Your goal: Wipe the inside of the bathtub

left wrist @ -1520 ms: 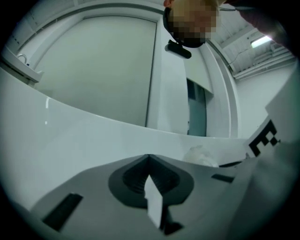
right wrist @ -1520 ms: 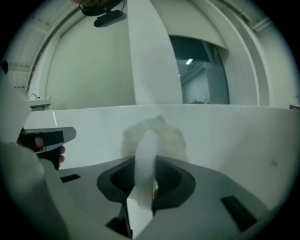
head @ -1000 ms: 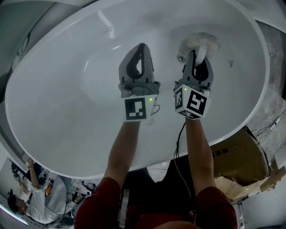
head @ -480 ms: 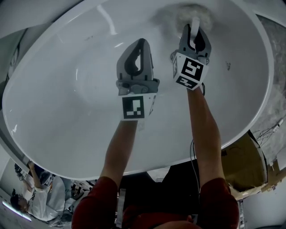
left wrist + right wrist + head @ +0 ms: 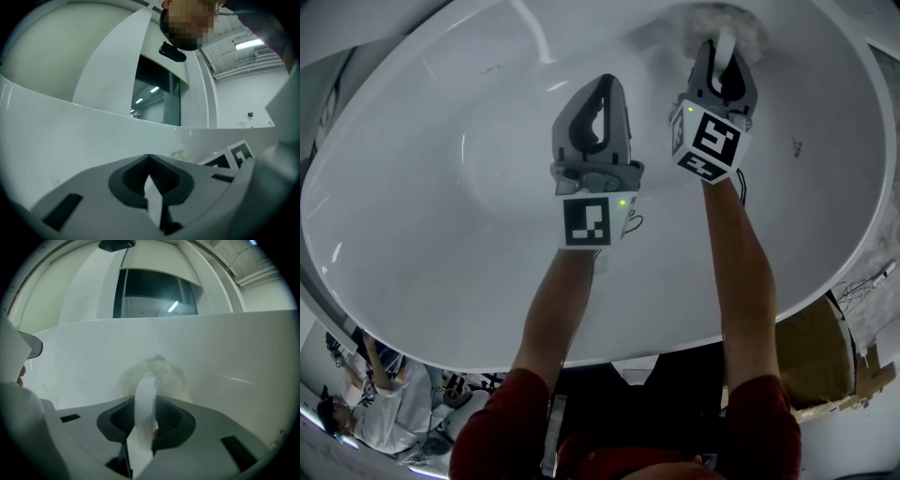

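Everything here is placed against the white oval bathtub, which fills most of the head view. The right gripper reaches to the bathtub's far end, high on the curved inner wall. Its jaws are clamped on the flat white handle of a fluffy wiper. The pale, woolly head of the wiper presses against the wall just below the bathtub's rim (in the head view it sits at the very top edge, partly cut off). In the right gripper view the handle stands upright between the dark jaw pads, and the fluffy head spreads out behind it on the white wall.

The left gripper hangs over the middle of the bathtub's inside, beside the right one and nearer the person. Its jaws are closed tip to tip and hold nothing. The left gripper view looks across the bathtub's inner wall toward its rim.

Outside the bathtub, past its near right rim, stands a brown cardboard box.
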